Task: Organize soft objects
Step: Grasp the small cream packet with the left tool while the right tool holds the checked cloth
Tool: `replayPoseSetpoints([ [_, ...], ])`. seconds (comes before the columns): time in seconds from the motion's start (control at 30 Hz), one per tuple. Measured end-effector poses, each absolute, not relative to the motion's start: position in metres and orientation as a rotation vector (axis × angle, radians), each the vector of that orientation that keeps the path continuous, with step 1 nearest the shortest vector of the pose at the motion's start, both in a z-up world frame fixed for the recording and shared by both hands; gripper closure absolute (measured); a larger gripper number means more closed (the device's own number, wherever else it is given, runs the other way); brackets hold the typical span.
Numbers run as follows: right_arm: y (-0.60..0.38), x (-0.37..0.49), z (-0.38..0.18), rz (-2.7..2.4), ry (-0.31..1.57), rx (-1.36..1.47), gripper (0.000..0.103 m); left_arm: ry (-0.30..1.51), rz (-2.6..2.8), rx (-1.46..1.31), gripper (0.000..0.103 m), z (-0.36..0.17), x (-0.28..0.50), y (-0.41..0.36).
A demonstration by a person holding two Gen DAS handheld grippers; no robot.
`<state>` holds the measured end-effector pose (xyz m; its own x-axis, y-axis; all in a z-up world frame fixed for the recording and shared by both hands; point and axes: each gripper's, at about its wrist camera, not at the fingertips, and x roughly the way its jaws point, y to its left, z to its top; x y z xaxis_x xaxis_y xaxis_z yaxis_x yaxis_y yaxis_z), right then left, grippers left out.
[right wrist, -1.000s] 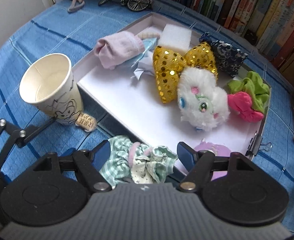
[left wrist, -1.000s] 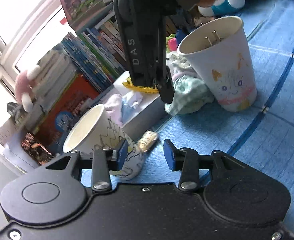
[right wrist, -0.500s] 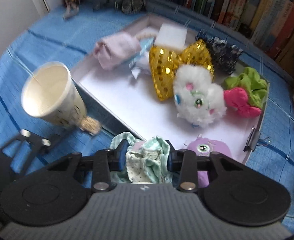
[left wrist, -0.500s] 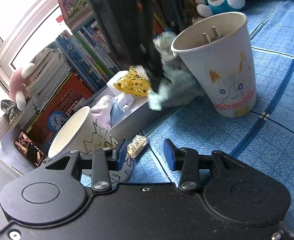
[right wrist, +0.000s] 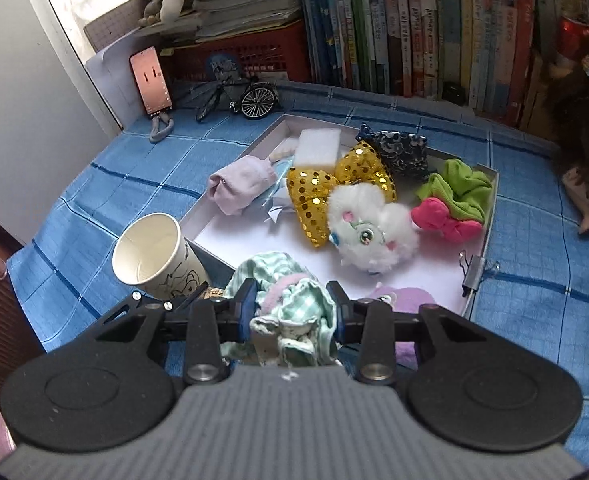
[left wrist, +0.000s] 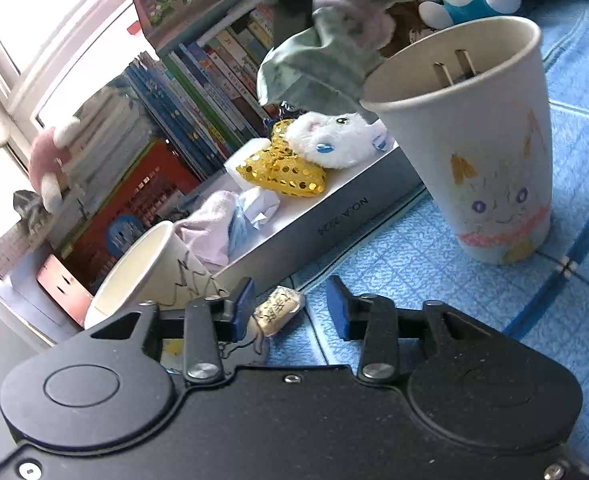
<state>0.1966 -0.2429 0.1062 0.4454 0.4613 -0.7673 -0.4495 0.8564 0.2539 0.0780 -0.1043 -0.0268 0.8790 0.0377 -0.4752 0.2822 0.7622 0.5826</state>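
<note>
My right gripper (right wrist: pixel 292 300) is shut on a green checked cloth (right wrist: pixel 278 268), held in the air over the near edge of the white tray (right wrist: pixel 490 220). The left wrist view shows that cloth (left wrist: pixel 314 72) hanging high above the tray's wall (left wrist: pixel 334 216). In the tray lie a gold sequin bow (right wrist: pixel 322 192), a white plush (right wrist: pixel 370 232), a pink sock (right wrist: pixel 242 184), a green scrunchie (right wrist: pixel 462 184) and a purple plush (right wrist: pixel 406 296). My left gripper (left wrist: pixel 290 310) sits low over the blue cloth with its jaws closing. A wrapped candy (left wrist: pixel 278 312) lies between them, by the left pad.
A tall paper cup (left wrist: pixel 486 160) with a drawn face holds a plug. A smaller cup (right wrist: pixel 154 256) stands at the tray's near-left corner. A binder clip (right wrist: pixel 474 272) hangs on the tray rim. Books, a phone (right wrist: pixel 152 80) and a toy bicycle (right wrist: pixel 238 96) line the back.
My right gripper closed on the checked cloth and lifted it off the table, up over the tray's edge. The candy now lies between my left gripper's jaws, which have narrowed a little.
</note>
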Motion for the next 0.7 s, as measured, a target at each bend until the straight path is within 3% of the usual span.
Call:
replayPoseSetpoints([
  [0.03, -0.245, 0.197, 0.105, 0.563, 0.952, 0.021, 0.062, 0.51, -0.16, 0.674, 0.085, -0.025, 0.08, -0.104],
  [0.13, -0.25, 0.196, 0.104, 0.564, 0.948, 0.039, 0.061, 0.556, -0.193, 0.632, 0.103, -0.023, 0.081, -0.106],
  [0.4, -0.257, 0.197, 0.103, 0.567, 0.944, 0.069, 0.061, 0.555, -0.236, 0.594, 0.103, -0.018, 0.052, -0.105],
  [0.53, -0.252, 0.195, 0.105, 0.567, 0.93, 0.06, 0.061, 0.532, -0.267, 0.561, 0.094, -0.012, 0.023, -0.1],
  [0.6, -0.251, 0.194, 0.106, 0.564, 0.92, 0.057, 0.061, 0.514, -0.246, 0.564, 0.085, -0.012, 0.015, -0.098],
  [0.67, -0.25, 0.192, 0.108, 0.562, 0.913, 0.06, 0.061, 0.501, -0.204, 0.544, 0.069, -0.014, 0.014, -0.095],
  [0.7, -0.249, 0.191, 0.109, 0.562, 0.91, 0.061, 0.061, 0.497, -0.18, 0.521, 0.067, -0.013, 0.016, -0.092],
])
